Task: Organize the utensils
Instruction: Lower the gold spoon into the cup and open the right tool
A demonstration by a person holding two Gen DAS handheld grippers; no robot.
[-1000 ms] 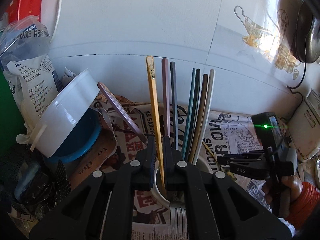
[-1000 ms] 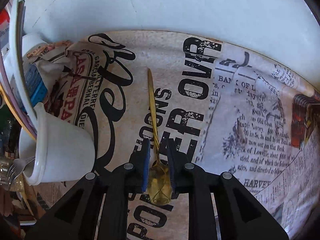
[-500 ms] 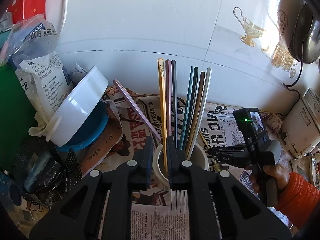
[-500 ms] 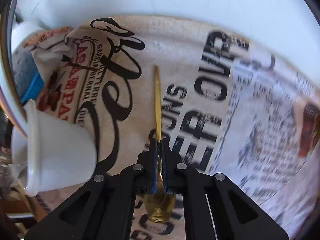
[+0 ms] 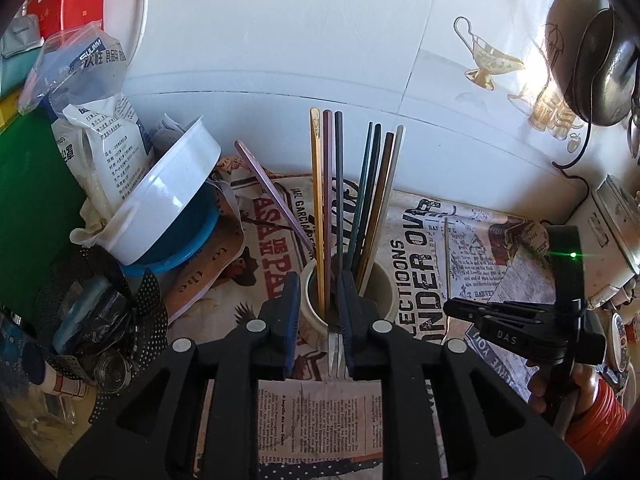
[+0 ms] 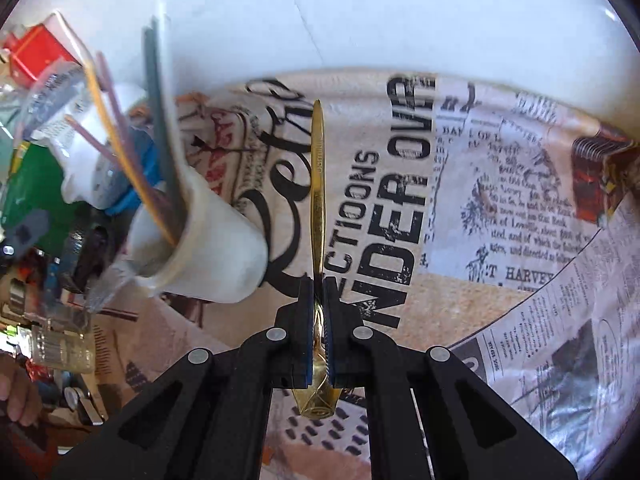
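Holding the gold spoon (image 6: 318, 208) tight near its bowl, the right gripper (image 6: 318, 320) has its two pads pressed on the thin neck. The handle points away from the gripper, and the bowl hangs out behind the pads. The spoon looks lifted off the newspaper-print cloth (image 6: 500, 216).

The white cup (image 6: 216, 256) sits just to the left of the spoon. It already holds a bunch of chopsticks (image 6: 160, 120). To do this step well, the person should probably swing the spoon over the cup's mouth, tip the handle down, and let go only when the spoon is well inside. Going slowly would help, because the chopsticks crowd the cup and could get bumped.

The left gripper (image 5: 318, 320) is spread apart and grips nothing. Its fingers stand on both sides of the near rim of the cup (image 5: 384, 284). A silver fork (image 5: 334, 350) lies between them, tines toward the camera. In that view the right gripper (image 5: 452, 306) hangs low, to the right of the cup, with its tip aimed at it.
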